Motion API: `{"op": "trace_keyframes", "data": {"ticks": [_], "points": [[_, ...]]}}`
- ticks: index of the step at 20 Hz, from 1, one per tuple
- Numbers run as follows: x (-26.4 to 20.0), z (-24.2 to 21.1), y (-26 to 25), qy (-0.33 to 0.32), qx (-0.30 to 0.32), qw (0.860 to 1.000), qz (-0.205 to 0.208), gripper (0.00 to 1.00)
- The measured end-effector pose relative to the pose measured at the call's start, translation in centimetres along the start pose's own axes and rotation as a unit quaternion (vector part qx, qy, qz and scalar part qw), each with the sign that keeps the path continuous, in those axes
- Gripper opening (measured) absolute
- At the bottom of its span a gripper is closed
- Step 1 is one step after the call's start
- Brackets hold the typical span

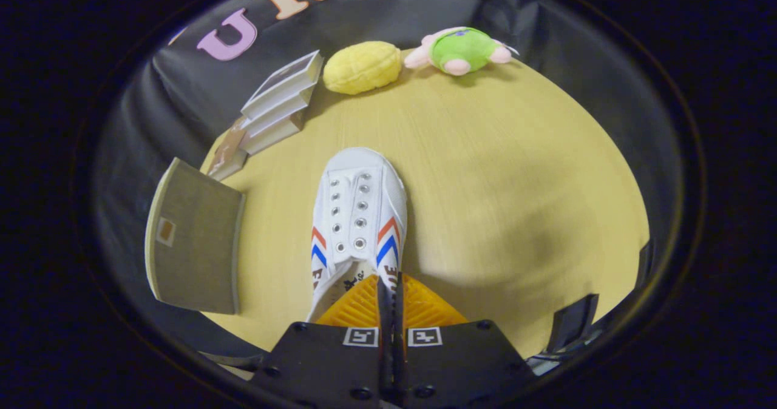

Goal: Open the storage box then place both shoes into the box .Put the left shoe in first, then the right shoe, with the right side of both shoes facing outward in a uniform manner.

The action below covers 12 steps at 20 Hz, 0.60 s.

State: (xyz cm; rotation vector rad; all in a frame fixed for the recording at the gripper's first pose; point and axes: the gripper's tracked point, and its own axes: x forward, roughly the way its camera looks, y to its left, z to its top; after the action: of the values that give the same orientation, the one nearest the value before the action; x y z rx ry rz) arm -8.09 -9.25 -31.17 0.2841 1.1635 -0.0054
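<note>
No text reads clearly; the white shoe [358,215] carries dark lettering on its side and insole, too partial to read.

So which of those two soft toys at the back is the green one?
The turtle toy, right of the plain yellow one. The jaws grip a shoe.

I see a pale wood table [516,172] mid-frame w/ soft shadows at lower right; black cloth wall [425,8] across the top & sides.

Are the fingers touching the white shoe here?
Touching. The gripper view shows the orange fingers closed together on the collar at the heel end of the white shoe, the fabric pinched between them with no gap visible.
</note>
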Motion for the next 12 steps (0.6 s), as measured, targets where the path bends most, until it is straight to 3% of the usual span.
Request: {"op": "trace_keyframes", "data": {"ticks": [12], "points": [[-5.3, 1.8, 16.1, -0.005, 0.041, 0.987, 0.155, 0.04]]}}
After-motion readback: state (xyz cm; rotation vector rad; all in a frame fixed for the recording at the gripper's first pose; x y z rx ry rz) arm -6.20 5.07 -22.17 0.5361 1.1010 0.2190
